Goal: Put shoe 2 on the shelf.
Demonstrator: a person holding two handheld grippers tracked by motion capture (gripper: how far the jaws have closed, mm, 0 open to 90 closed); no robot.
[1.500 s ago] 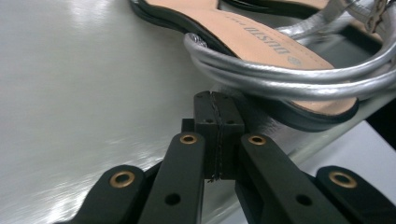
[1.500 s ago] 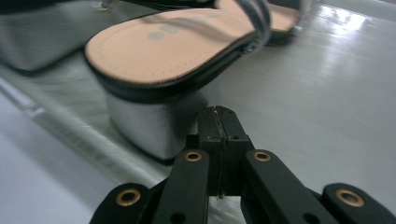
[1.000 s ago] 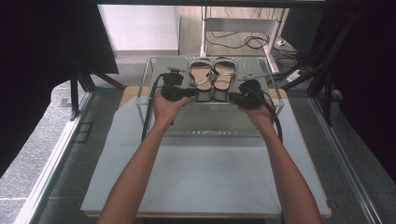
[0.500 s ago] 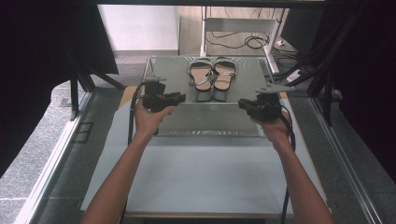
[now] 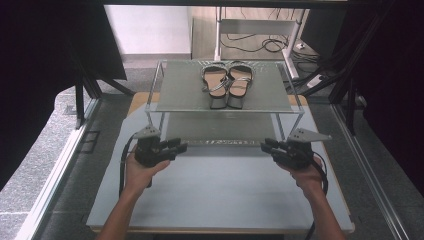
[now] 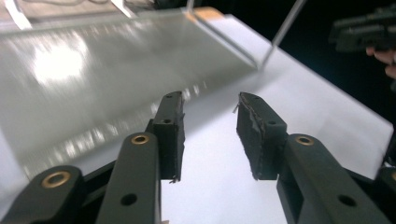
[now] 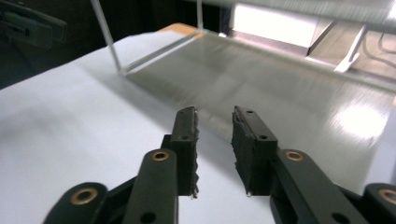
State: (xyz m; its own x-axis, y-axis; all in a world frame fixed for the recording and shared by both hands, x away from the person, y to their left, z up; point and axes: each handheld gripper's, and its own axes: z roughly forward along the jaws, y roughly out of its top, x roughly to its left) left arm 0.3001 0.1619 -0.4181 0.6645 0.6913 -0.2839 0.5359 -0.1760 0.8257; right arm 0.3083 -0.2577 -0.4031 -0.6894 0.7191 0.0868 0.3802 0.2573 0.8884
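Okay, both my tongs empty: left gripper [image 5: 176, 146] jaws have just been opening, about half apart, nothing between; right gripper [image 5: 268, 145] same, gap narrower. Sandals [image 5: 227, 85] sit paired on the rack's top shelf [image 5: 180, 95], well ahead and above both. I'd keep backing off low, clear of the rack's legs. High view gives the sandals; my gripper views give jaw gaps over the lower shelf [image 6: 93, 79]

Both hands pulled back off the rack's [image 5: 225, 102] top shelf: left gripper [image 5: 172, 146] and right gripper [image 5: 270, 146] now nearer, lower, wider apart, jaws just opening with nothing between them.
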